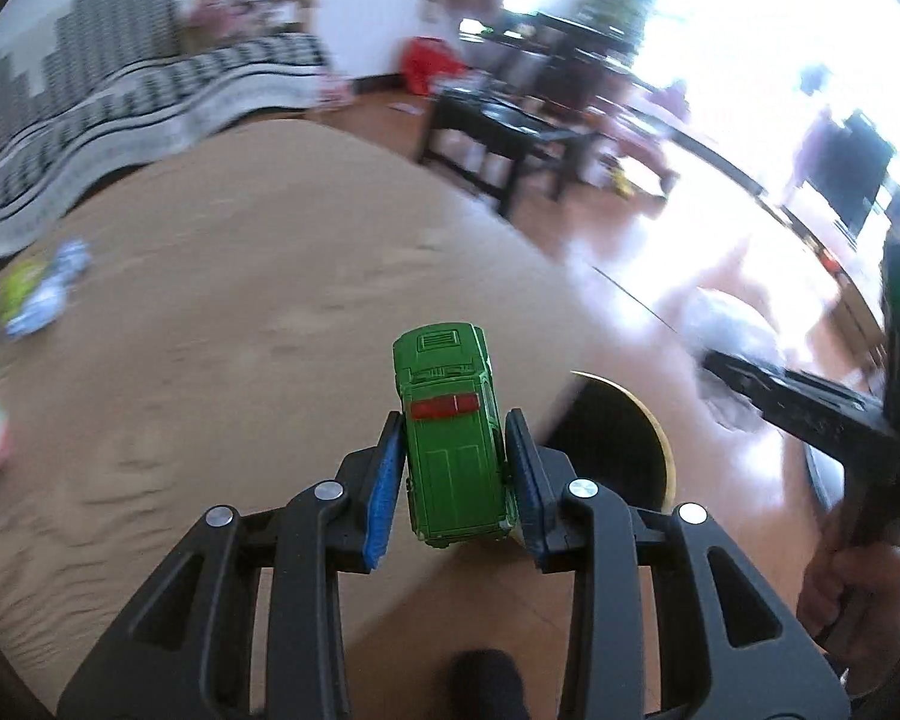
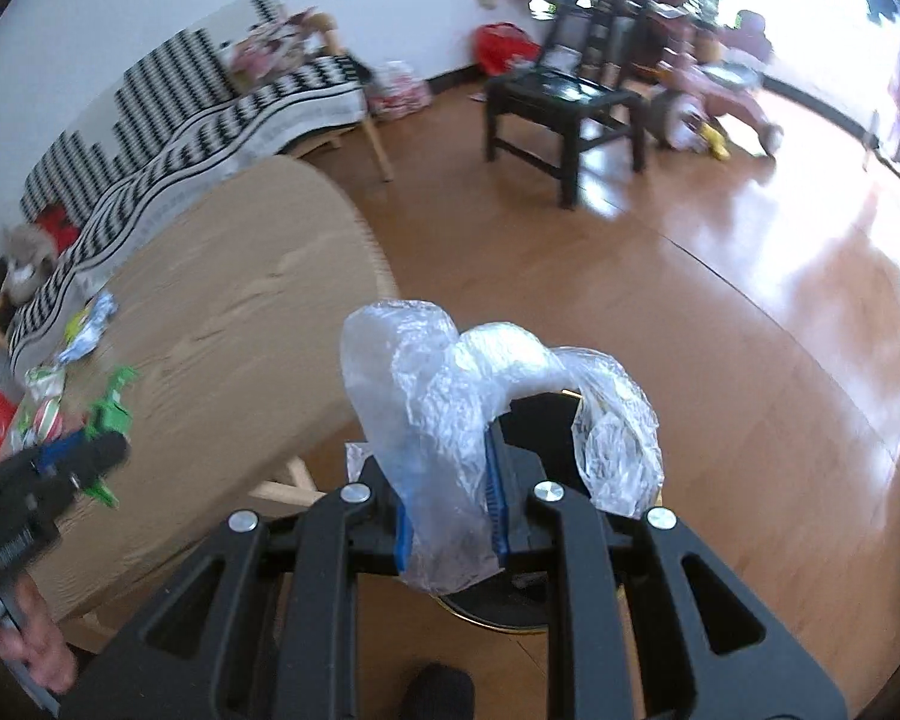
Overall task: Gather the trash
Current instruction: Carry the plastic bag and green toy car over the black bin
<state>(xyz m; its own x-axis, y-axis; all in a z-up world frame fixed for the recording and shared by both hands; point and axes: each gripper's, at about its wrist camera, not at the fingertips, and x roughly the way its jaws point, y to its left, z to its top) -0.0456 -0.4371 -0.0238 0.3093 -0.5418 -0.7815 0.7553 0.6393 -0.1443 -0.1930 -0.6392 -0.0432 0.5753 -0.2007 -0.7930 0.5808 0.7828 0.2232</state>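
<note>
My left gripper (image 1: 453, 420) is shut on a green toy car (image 1: 453, 450), which stands nose-up between the blue pads, above the edge of a tan round table (image 1: 240, 300). My right gripper (image 2: 444, 462) is shut on a crumpled clear plastic bag (image 2: 450, 396). Both hang over a round black bin with a gold rim (image 1: 660, 444) (image 2: 498, 624) on the floor beside the table. In the left wrist view the right gripper (image 1: 720, 363) shows at the right with the plastic bag (image 1: 732, 324). The right wrist view has the left gripper (image 2: 105, 450) and the car (image 2: 111, 414) at its left.
Several crumpled wrappers (image 1: 42, 294) (image 2: 84, 330) lie at the table's far side. A black-and-white patterned sofa (image 2: 168, 108) stands behind the table. A dark stool (image 2: 564, 108), a red bag (image 2: 504, 45) and a ride-on toy (image 2: 720, 96) stand on the wooden floor (image 2: 750, 300).
</note>
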